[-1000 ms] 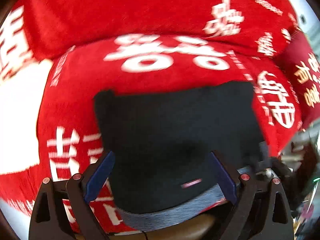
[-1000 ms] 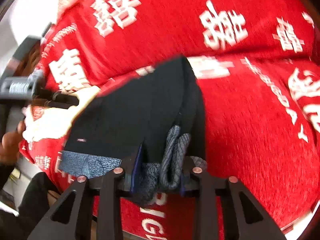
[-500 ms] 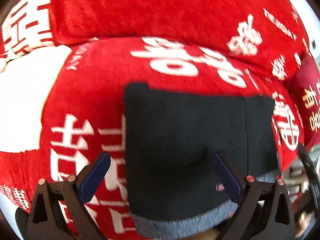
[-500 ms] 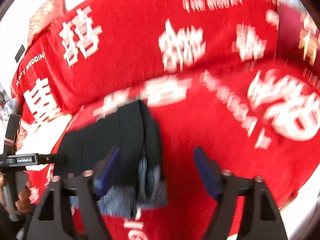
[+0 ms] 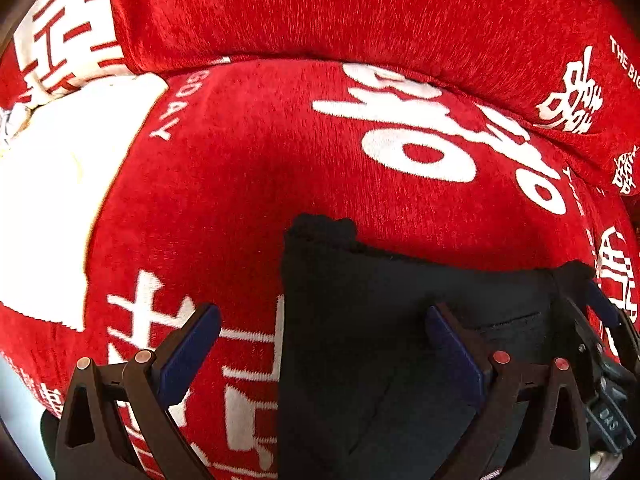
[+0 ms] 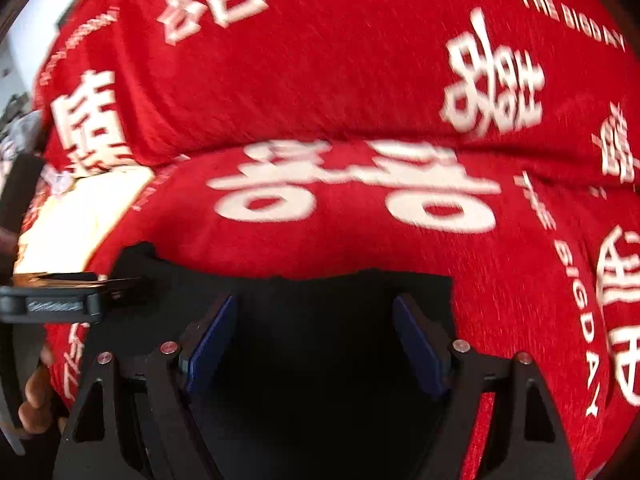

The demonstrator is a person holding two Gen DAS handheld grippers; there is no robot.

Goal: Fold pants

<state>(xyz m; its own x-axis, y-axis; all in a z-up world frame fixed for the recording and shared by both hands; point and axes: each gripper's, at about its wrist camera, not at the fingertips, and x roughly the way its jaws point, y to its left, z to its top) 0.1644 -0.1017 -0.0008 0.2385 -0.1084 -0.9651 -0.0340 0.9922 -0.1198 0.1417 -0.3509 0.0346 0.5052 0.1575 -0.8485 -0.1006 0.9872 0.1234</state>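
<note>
Both my left gripper and right gripper hover wide open, empty, above the folded black pants at lower frame on the red blanket, where a careless nudge could undo the fold.

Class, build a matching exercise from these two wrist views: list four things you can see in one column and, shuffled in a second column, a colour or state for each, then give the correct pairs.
Column 1:
1. pants
2. sofa cover
3. left hand-held gripper
4. finger pads

Column 2:
A. red with white lettering
B. open, one finger over the fabric, one over the cover
C. black, lying folded on the seat
D. dark blue

Pairs: 1-C, 2-A, 3-B, 4-D
</note>
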